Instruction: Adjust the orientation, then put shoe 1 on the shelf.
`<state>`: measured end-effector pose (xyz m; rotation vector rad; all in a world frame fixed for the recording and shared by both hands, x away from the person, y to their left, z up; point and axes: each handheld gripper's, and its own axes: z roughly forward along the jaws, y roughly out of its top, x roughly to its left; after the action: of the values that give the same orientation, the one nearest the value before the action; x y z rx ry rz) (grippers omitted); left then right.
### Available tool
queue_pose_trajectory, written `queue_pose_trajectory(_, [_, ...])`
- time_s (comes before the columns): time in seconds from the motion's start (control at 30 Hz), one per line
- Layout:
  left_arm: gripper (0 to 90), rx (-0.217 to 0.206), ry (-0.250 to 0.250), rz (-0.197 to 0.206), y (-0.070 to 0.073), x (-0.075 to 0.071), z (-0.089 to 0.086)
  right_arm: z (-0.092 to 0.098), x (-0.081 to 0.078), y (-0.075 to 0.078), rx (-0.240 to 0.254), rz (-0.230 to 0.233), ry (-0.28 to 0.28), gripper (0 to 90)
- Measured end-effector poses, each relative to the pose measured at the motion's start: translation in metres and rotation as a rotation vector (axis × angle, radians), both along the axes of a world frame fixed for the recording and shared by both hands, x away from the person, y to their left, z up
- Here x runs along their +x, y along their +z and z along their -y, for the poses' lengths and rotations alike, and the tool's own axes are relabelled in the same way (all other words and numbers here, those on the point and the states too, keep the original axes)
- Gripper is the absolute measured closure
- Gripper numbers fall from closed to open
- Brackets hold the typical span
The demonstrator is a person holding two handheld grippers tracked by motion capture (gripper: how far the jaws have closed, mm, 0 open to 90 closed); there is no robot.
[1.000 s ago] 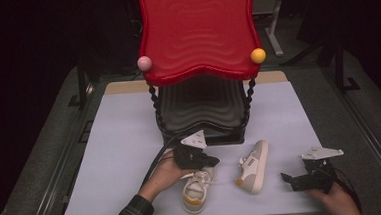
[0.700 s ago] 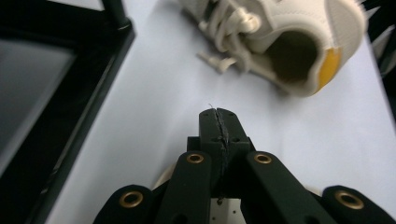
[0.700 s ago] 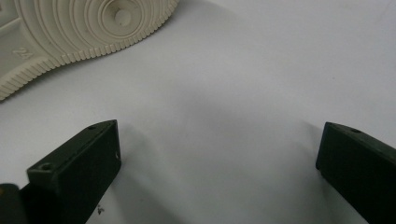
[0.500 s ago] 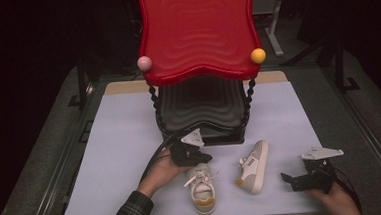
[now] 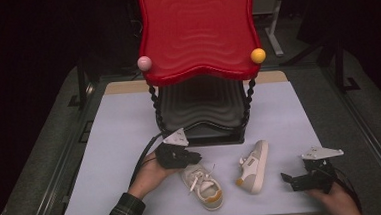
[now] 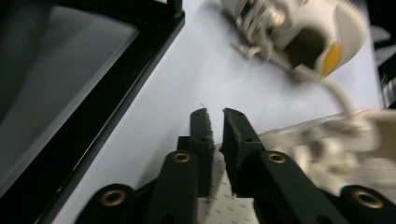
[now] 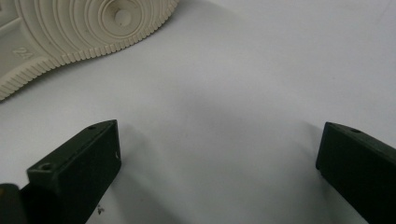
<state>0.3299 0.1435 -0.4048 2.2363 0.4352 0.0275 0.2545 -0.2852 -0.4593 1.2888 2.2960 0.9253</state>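
Observation:
A white shoe with an orange heel (image 5: pixel 204 185) stands upright on the pale mat near the front. A second white shoe (image 5: pixel 254 166) lies on its side to its right. My left gripper (image 5: pixel 197 157) hovers just behind the upright shoe's toe. Its jaws have just been opening and stand a narrow slit apart with nothing between them (image 6: pixel 215 114). In the left gripper view the near shoe (image 6: pixel 336 144) is a blur at right and the far shoe (image 6: pixel 299 37) lies ahead. My right gripper (image 5: pixel 284 178) rests wide open (image 7: pixel 219 135), facing the ribbed sole (image 7: pixel 70 32) of the side-lying shoe.
A rack with a red wavy top (image 5: pixel 196 32) and a black lower shelf (image 5: pixel 201 112) stands at the back centre of the mat (image 5: pixel 120 137), with a pink ball (image 5: pixel 144 63) and a yellow ball (image 5: pixel 258 56) at its corners. Its black frame edge (image 6: pixel 116 93) runs left of my left jaws.
The left gripper has let go of the near shoe and drawn back toward the rack. The shoe has settled upright on its sole. The right gripper has stayed still.

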Motion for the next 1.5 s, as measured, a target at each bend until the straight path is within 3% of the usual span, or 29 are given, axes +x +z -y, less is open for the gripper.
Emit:
queue_pose_trajectory(0.2, [61.5,-0.076,0.068,-0.013,0.014,-0.021,-0.009,0.0,0.0,0.0,0.0,0.001,0.0,0.0])
queue_pose_trajectory(0.33, [53.5,-0.115,0.072,-0.024,0.02,-0.037,-0.011,0.0,0.0,0.0,-0.001,0.001,0.0,0.0])
queue_pose_trajectory(0.73, [50.9,-0.17,0.022,-0.017,0.02,-0.096,0.006,0.0,0.0,0.0,-0.002,-0.001,0.001,0.0])
queue_pose_trajectory(0.87, [51.0,-0.16,0.005,-0.026,0.011,-0.107,0.016,0.0,0.0,0.0,-0.002,-0.002,0.001,0.0])
queue_pose_trajectory(1.07, [51.6,-0.111,-0.013,-0.03,-0.003,-0.11,0.029,0.0,0.0,0.0,-0.002,-0.001,0.001,0.0])
queue_pose_trajectory(1.37, [61.4,-0.08,-0.009,-0.03,-0.013,-0.11,0.036,0.0,0.0,0.0,-0.001,-0.001,0.001,0.0])
queue_pose_trajectory(1.5, [69.8,-0.078,0.002,-0.033,-0.013,-0.109,0.036,0.0,0.0,0.0,-0.001,-0.002,0.001,0.0])
